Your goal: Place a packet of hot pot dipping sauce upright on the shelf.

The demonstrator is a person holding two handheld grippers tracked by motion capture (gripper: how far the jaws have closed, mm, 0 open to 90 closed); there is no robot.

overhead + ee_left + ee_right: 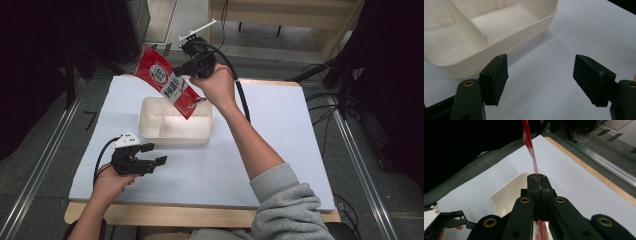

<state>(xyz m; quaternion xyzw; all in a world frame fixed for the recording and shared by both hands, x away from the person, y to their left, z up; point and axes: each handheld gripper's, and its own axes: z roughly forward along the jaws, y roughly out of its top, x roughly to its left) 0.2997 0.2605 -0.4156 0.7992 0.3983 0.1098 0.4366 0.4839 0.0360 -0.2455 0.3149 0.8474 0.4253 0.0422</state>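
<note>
A red snack packet (166,81) with white labels hangs tilted in the air over the far side of a cream two-compartment bin (150,131). My right gripper (186,71) is shut on the packet's edge; in the right gripper view the packet (529,147) sticks up edge-on from the closed jaws of that gripper (538,182), with the bin (506,195) below. My left gripper (156,155) rests low on the white table top near the bin's front left corner, jaws wide apart and empty. In the left gripper view that gripper (540,78) faces the bin's front wall (499,47).
The white sheet (280,145) covers a wooden table (165,216). Dark equipment and cables (330,75) lie on the floor beyond the far and right edges. A metal rail (357,165) runs along the right side. The person's grey sleeve (287,205) crosses the near right.
</note>
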